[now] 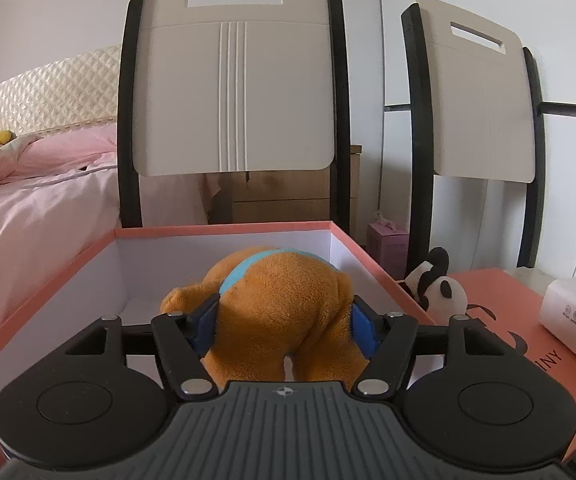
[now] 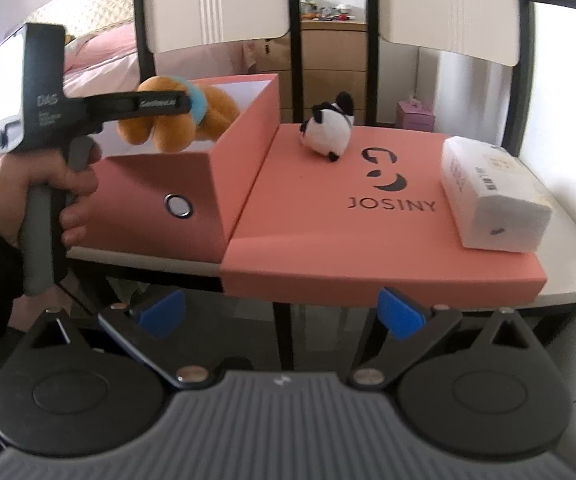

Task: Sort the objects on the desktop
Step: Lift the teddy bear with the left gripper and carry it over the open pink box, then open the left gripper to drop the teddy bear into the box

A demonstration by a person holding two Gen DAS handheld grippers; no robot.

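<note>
My left gripper [image 1: 285, 326] is shut on an orange plush bear [image 1: 283, 312] with a light blue collar and holds it above the open pink box [image 1: 223, 229]. The right wrist view shows the left gripper [image 2: 167, 104], the bear [image 2: 171, 120] and the box [image 2: 191, 184] from the side. A small panda plush [image 2: 330, 128] lies on the pink box lid [image 2: 348, 220]; it also shows in the left wrist view [image 1: 438, 290]. A white tissue pack [image 2: 492, 192] lies on the lid's right side. My right gripper [image 2: 281, 316] is open and empty, in front of the table's near edge.
Two white chairs with black frames [image 1: 233, 92] [image 1: 484, 96] stand behind the table [image 2: 568, 288]. A bed with pink bedding [image 1: 35, 208] is at the left. A wooden drawer unit [image 2: 332, 56] and a small purple box [image 2: 414, 114] stand behind.
</note>
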